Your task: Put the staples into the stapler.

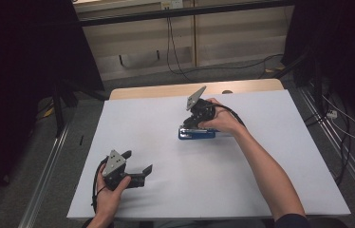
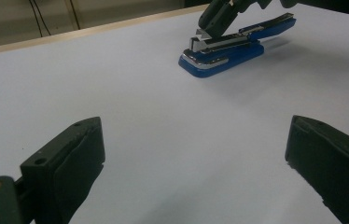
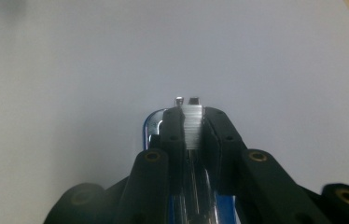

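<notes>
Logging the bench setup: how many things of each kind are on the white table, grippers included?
Blue stapler: 1
Strip of staples, pinched in the right gripper: 1
Handheld grippers, including the left gripper: 2
Total: 4

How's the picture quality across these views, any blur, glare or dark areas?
High view: dim, room edges nearly black, white table evenly lit. Left gripper view: near fingers soft, blue stapler sharper, glint on its chrome. Right gripper view: staple strip bright between the fingers, the nearest parts blurred.
</notes>
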Tool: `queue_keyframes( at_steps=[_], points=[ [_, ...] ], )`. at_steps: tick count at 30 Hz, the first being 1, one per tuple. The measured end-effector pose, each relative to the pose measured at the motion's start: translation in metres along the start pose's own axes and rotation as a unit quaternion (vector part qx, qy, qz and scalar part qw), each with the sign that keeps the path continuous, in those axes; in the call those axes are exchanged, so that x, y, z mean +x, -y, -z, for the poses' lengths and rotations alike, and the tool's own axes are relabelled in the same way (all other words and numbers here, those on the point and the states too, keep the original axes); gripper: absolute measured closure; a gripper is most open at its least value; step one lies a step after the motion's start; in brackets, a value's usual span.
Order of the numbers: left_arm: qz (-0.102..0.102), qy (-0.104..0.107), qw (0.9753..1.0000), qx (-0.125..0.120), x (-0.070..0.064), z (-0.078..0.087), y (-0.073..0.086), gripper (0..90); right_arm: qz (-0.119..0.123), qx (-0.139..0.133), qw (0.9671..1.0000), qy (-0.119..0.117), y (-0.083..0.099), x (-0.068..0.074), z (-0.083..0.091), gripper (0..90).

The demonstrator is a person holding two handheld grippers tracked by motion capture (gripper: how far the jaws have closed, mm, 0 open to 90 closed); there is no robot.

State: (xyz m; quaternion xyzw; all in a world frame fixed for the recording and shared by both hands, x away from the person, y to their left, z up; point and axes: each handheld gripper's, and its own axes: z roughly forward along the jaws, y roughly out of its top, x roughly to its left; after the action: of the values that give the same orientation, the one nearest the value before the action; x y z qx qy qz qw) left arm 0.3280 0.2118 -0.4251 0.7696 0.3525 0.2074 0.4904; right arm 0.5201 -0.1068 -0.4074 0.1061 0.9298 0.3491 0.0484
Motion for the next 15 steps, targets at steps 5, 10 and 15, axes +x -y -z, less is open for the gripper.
queue_keyframes(
  at_steps=[5, 10, 15],
  points=[
    [-0.001, 0.0, 1.0, 0.0, 0.0007, 0.0002, 0.0, 4.9, 0.007, 0.001, 1.0, -0.004, -0.0004, 0.0006, -0.002, 79.4],
    [0.001, 0.002, 1.0, 0.001, 0.0004, -0.0001, 0.0003, 4.9, 0.006, 0.002, 1.0, -0.006, -0.0005, 0.0004, -0.0031, 79.4],
    [-0.002, 0.002, 1.0, 0.001, -0.0004, -0.0006, 0.0002, 4.9, 0.006, 0.001, 1.0, -0.006, -0.0006, 0.0004, -0.0033, 79.4]
  ],
)
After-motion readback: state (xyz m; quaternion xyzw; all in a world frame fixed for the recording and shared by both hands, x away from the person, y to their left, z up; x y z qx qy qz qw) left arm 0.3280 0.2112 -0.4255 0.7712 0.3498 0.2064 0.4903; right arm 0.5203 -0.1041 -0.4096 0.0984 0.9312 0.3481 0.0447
